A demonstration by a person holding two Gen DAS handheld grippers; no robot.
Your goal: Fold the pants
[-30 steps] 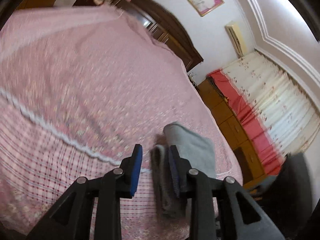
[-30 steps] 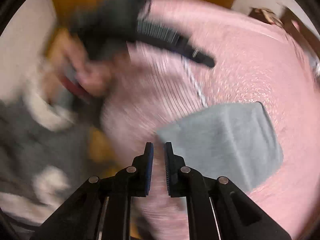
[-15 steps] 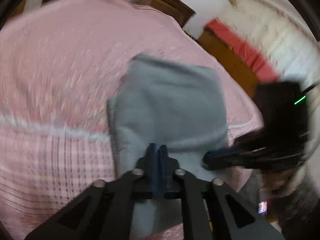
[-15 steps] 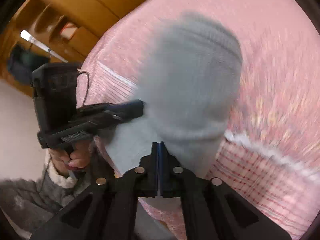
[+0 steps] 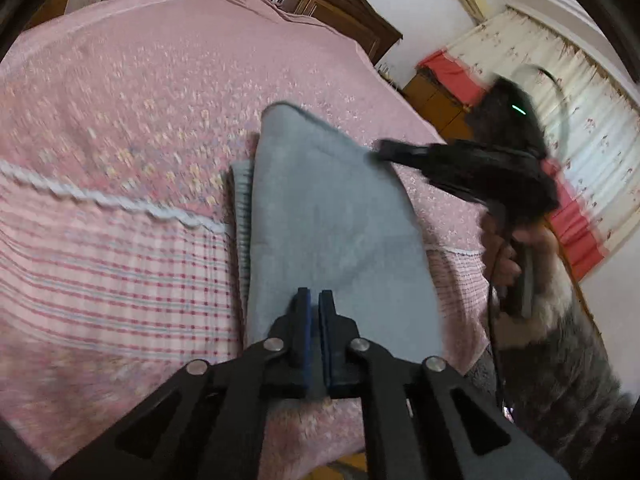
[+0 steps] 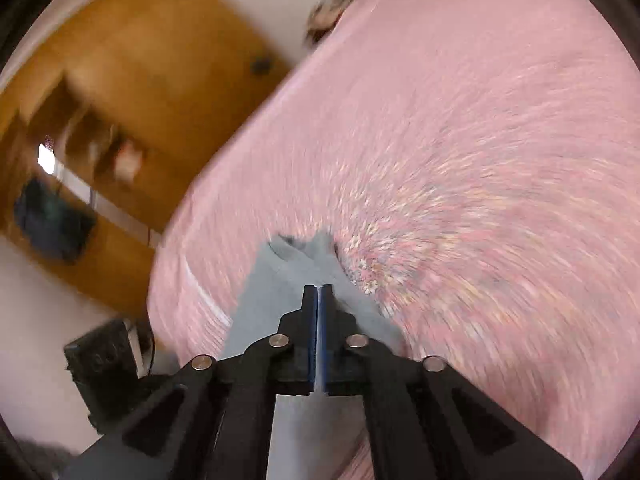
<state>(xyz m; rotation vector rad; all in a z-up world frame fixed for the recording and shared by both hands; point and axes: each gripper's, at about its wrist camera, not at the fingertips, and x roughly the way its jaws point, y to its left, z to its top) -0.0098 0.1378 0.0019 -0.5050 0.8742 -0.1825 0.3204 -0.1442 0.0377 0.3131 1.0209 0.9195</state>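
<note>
The grey pants (image 5: 332, 216) lie folded in a flat oblong on the pink bedspread (image 5: 120, 92), ribbed waistband along their left side. My left gripper (image 5: 314, 300) hovers over their near end, its jaws opening from shut to a narrow slit with nothing clamped. In the left wrist view my right gripper (image 5: 380, 148) touches the far right edge of the pants, held by a hand (image 5: 516, 248). In the right wrist view my right gripper (image 6: 320, 292) sits low over the grey pants (image 6: 280, 280), its jaws opening to a thin slit with no cloth pinched.
The bed has a checked band (image 5: 100, 280) below a white lace trim (image 5: 100, 200). A dark wooden headboard (image 5: 320, 8) stands at the far end. Floral curtains (image 5: 560, 92) hang to the right. A wooden wardrobe (image 6: 120, 92) stands beside the bed.
Both jaws went from apart to nearly shut. My left gripper swung from beside the pants to over their near end. My right gripper rolled and dropped onto their far edge.
</note>
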